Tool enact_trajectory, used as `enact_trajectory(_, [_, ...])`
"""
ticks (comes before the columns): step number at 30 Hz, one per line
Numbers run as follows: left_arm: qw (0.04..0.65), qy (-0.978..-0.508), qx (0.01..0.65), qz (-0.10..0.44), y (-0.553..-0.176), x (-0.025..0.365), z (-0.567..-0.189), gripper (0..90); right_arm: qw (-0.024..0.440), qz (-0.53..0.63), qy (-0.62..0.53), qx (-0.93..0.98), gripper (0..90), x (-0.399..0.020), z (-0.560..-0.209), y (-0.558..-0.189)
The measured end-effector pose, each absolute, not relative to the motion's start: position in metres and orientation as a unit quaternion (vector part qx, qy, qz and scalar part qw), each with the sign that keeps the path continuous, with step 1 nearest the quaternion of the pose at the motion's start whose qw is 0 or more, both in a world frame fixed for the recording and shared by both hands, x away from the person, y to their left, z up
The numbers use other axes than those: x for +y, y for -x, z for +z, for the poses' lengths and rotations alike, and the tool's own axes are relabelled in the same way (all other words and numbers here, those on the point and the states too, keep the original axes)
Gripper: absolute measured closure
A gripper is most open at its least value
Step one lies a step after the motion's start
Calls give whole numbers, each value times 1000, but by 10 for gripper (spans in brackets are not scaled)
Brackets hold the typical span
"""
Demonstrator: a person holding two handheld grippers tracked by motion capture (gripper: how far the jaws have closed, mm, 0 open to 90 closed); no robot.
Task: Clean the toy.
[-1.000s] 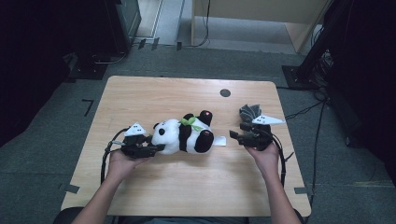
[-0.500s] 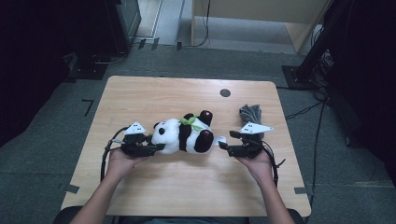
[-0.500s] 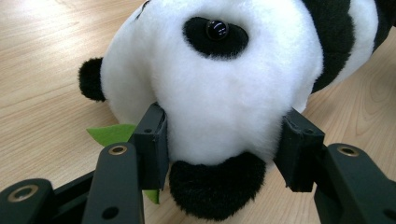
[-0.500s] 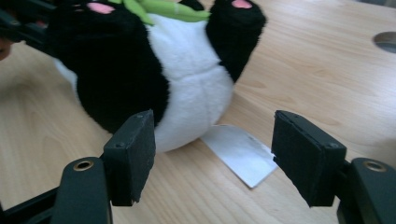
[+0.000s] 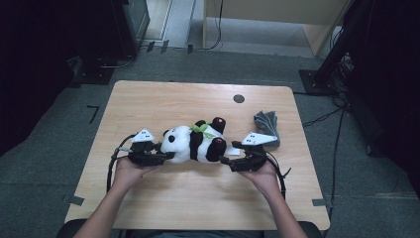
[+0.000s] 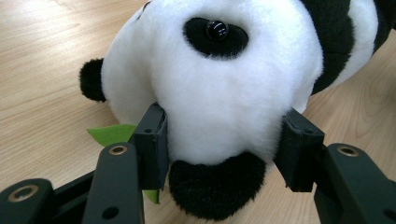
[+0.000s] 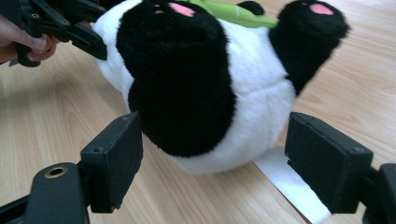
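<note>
A black-and-white panda plush [image 5: 195, 144] lies on its side in the middle of the wooden table [image 5: 163, 99], with a green leaf [image 5: 200, 128] at its neck. My left gripper [image 5: 161, 156] is shut on the panda's head [image 6: 219, 70], both pads [image 6: 152, 135] pressing into the white fur. My right gripper [image 5: 225, 159] sits at the panda's rear end. Its jaws have just been opening and stand open on either side of a black leg [image 7: 187, 79], with the pads [image 7: 116, 158] clear of the fur.
A crumpled grey cloth [image 5: 267, 124] lies to the right of the panda, behind my right hand. A white fabric tag [image 7: 289, 186] sticks out from under the plush. A round cable hole [image 5: 238, 98] sits near the table's far edge.
My right gripper has moved left, up to the panda's rear, and its jaws have widened. The left gripper and the panda have kept still.
</note>
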State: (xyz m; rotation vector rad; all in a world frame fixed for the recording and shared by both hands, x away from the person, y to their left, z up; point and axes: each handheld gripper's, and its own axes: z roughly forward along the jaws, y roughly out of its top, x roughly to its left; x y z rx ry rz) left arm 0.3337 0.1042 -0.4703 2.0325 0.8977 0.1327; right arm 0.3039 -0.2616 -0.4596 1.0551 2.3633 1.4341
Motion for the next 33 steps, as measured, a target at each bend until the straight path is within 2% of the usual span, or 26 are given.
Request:
enact_trajectory(7, [444, -820, 358, 52, -335, 102, -470, 464, 96, 479, -342, 802, 198, -244, -466, -311])
enact_trajectory(16, [444, -820, 358, 46, -337, 101, -470, 479, 100, 483, -345, 799, 107, -234, -474, -319])
enact_trajectory(23, [448, -818, 358, 38, -338, 100, -471, 491, 135, 466, -345, 803, 11, -218, -480, -321])
enact_trajectory(26, [448, -818, 358, 39, -338, 98, -471, 495, 163, 454, -344, 806, 12, -212, -483, -322])
enact_trajectory(29, [447, -818, 360, 43, -339, 97, -471, 495, 181, 453, -340, 804, 72, -212, -484, -323])
enact_trajectory(33, [445, -818, 360, 50, -339, 96, -471, 492, 203, 440, -325, 812, 217, -211, -481, -323])
